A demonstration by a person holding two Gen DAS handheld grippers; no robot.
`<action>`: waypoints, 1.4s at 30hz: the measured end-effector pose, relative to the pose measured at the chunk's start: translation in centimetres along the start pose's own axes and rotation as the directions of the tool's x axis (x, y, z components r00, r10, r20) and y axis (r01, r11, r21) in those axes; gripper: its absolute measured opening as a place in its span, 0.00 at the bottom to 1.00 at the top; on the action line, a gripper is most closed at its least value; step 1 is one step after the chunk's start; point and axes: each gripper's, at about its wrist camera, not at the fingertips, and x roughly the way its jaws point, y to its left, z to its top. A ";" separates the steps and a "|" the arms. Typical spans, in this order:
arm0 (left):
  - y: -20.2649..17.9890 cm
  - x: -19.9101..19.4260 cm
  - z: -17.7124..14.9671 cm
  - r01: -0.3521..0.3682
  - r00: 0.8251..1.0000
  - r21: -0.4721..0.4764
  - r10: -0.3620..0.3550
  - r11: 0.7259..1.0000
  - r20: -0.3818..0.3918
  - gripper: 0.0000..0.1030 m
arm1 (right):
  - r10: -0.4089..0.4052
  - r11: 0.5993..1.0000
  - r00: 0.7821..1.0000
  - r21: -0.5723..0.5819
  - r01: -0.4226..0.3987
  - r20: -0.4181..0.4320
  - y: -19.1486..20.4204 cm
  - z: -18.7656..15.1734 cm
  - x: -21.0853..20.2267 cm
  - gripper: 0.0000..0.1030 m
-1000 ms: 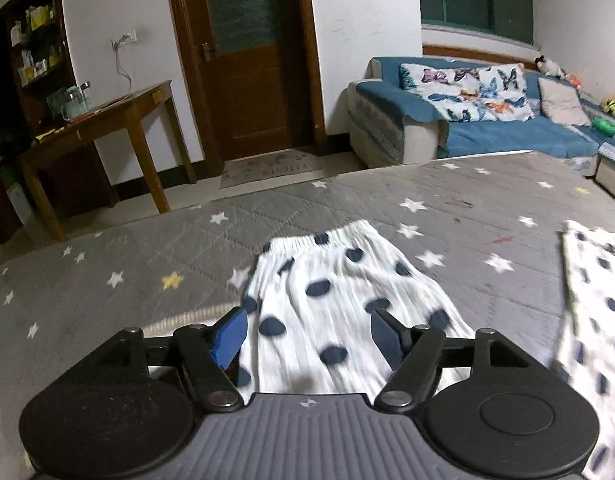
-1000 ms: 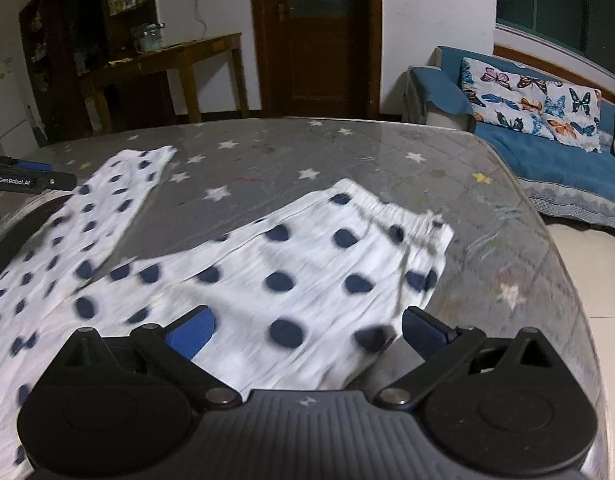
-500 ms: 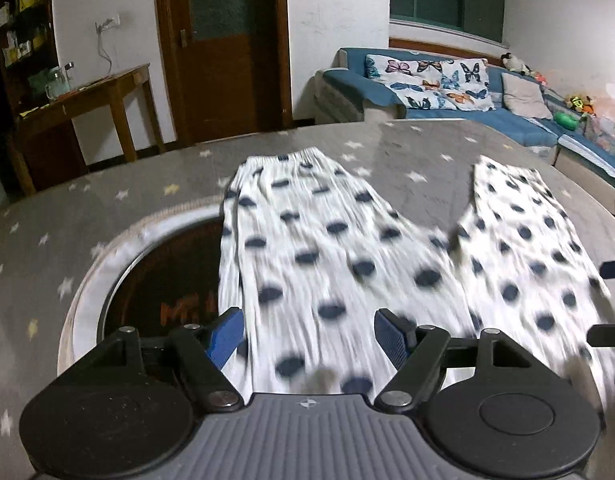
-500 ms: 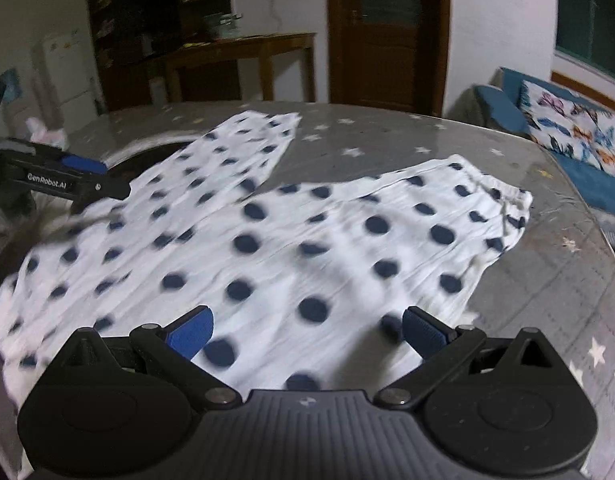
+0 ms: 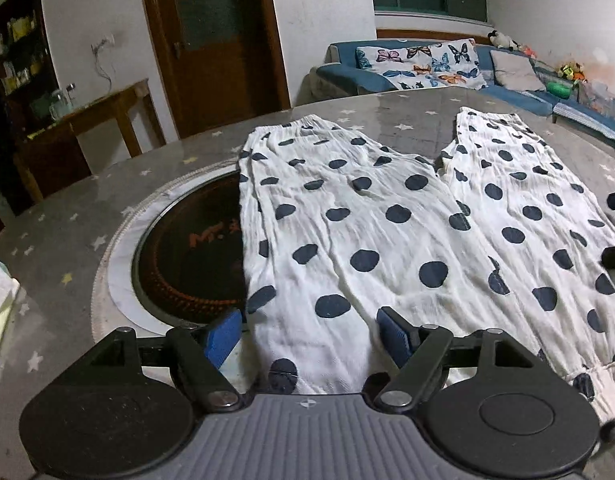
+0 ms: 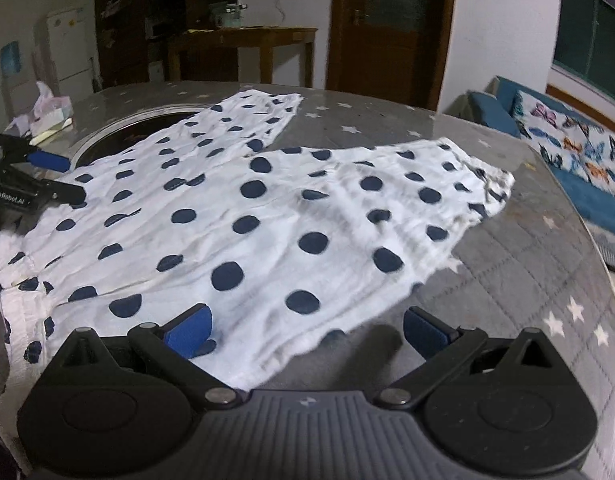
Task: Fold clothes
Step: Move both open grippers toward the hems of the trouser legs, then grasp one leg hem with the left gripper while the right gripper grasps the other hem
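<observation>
Lying spread over the round table [image 5: 67, 240], the trousers [image 5: 367, 232] are opened flat with both legs pointing away from the person, which I judge is the starting arrangement for a fold: each leg is laid out straight so that one can be brought over the other. The waist end with its gathered band is at the near edge, close to both claws, and the two leg ends reach toward the far side of the table.

The left claw [image 5: 309, 330] has its blue fingers spread wide apart, one on each side of the near end of the left leg; it pinches nothing yet, and I cannot tell whether the fingers touch the cloth. The right claw [image 6: 307, 326] is also spread open, hanging just over the side edge of the right leg, with one finger above the cloth and the other above the bare table cover. Both seem placed to take hold of the cloth at the near end.

The trousers are white with dark blue dots, thin and a little crinkled, with small wrinkles along the legs. The left leg partly covers a dark round plate [image 5: 187, 260] set into the table. A tissue packet [image 6: 51, 110] lies well apart from the cloth.
</observation>
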 end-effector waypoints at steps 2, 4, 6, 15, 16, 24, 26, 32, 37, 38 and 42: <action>-0.4 -0.7 0.4 0.018 1.000 0.011 -0.018 1.000 0.015 0.75 | -0.003 1.000 1.000 0.026 0.003 -0.004 -0.6 -0.1 -0.2 1.00; -1.4 -1.7 0.9 0.056 0.998 0.027 -0.057 0.998 0.034 0.75 | -0.007 0.999 1.000 0.051 0.007 -0.002 -1.3 -0.1 -0.3 1.00; -2.7 -2.8 1.1 0.117 0.992 0.049 -0.120 0.992 0.045 0.75 | -0.018 0.996 1.000 0.090 0.017 0.003 -2.2 0.1 -0.5 1.00; -11.1 -7.7 0.4 0.489 0.860 0.261 -0.510 0.833 0.018 0.75 | -0.098 0.967 0.995 0.236 0.095 0.001 -7.1 1.8 0.4 0.90; -12.0 -7.9 0.2 0.511 0.845 0.286 -0.535 0.811 0.008 0.74 | -0.111 0.962 0.994 0.252 0.108 -0.003 -7.9 2.0 0.7 0.90; -16.2 -7.4 -1.1 0.530 0.830 0.399 -0.554 0.748 -0.064 0.55 | -0.160 0.905 0.987 0.397 0.155 -0.020 -13.4 4.4 3.8 0.72; -16.4 -7.1 -1.1 0.530 0.832 0.401 -0.550 0.748 -0.073 0.49 | -0.178 0.900 0.984 0.399 0.174 -0.027 -14.4 5.3 5.0 0.67; -15.9 -5.9 -1.0 0.539 0.834 0.367 -0.542 0.758 -0.103 0.26 | -0.216 0.883 0.976 0.419 0.213 -0.041 -16.5 7.8 8.7 0.59; -15.1 -5.6 -0.4 0.566 0.817 0.317 -0.568 0.761 -0.096 0.14 | -0.250 0.873 0.966 0.417 0.251 -0.058 -17.7 9.5 11.4 0.54; -14.9 -5.6 -0.3 0.572 0.814 0.306 -0.573 0.761 -0.094 0.14 | -0.262 0.871 0.963 0.415 0.263 -0.059 -17.9 9.8 11.9 0.54; -14.1 -5.5 0.2 0.595 0.799 0.250 -0.596 0.764 -0.079 0.13 | -0.294 0.859 0.954 0.420 0.293 -0.063 -18.8 10.6 13.1 0.46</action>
